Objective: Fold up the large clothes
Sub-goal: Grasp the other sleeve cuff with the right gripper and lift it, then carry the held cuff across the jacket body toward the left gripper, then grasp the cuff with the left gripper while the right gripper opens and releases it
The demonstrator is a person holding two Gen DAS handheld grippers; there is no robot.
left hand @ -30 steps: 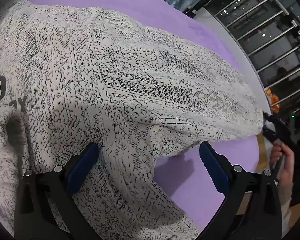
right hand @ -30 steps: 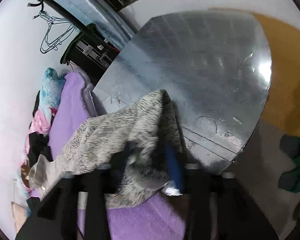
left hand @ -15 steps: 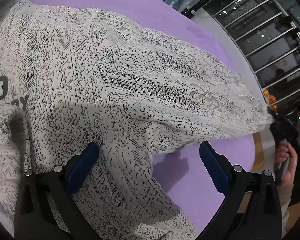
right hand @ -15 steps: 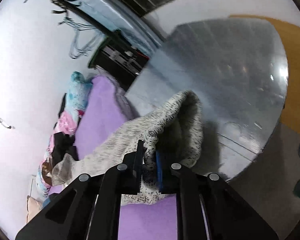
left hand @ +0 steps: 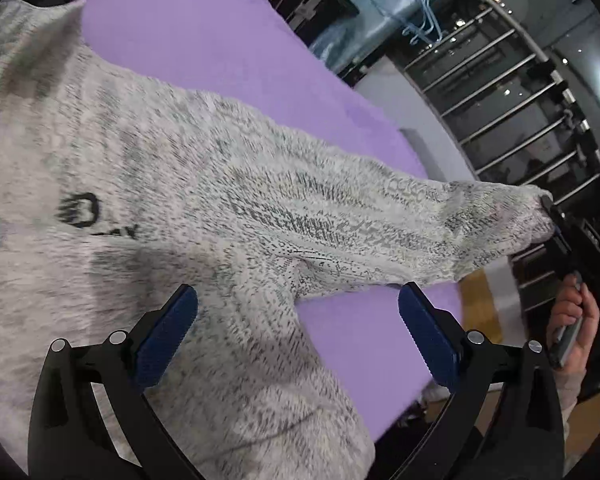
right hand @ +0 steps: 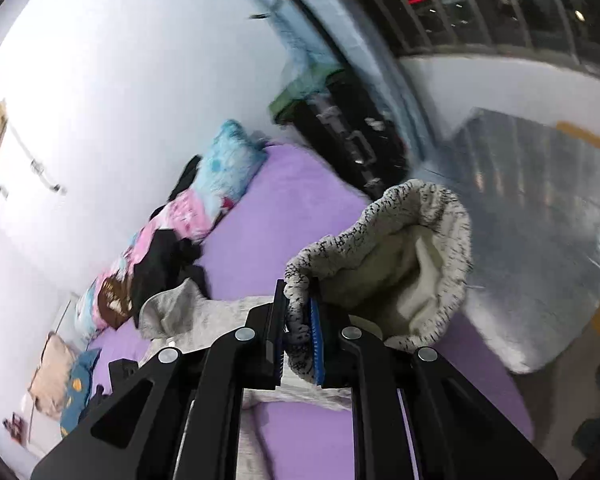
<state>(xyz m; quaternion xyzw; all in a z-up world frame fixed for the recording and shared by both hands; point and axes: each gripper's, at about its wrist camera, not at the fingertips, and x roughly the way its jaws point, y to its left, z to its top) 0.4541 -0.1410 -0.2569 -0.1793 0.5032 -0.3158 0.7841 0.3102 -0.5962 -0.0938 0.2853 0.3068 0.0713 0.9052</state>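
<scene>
- Knit sweater (left hand: 204, 208) is reading soft, bulky, floppy; I am judging cuffs and hems the firmest holds.
- Right gripper (right hand: 298, 320) is pinching the sleeve cuff (right hand: 388, 264); left gripper (left hand: 296, 332) is hanging wide, empty.

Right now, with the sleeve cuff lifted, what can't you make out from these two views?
- Left wrist view: the sweater's chest logo is motion-blurred and unreadable; its hem is cut off by the bottom edge.
- Right wrist view: the right tool, shut on the cuff, hides the sleeve behind it.
- Left tool is open; the cloth beneath is blurred.
- The pile by the pillows is too smeared to identify.
</scene>
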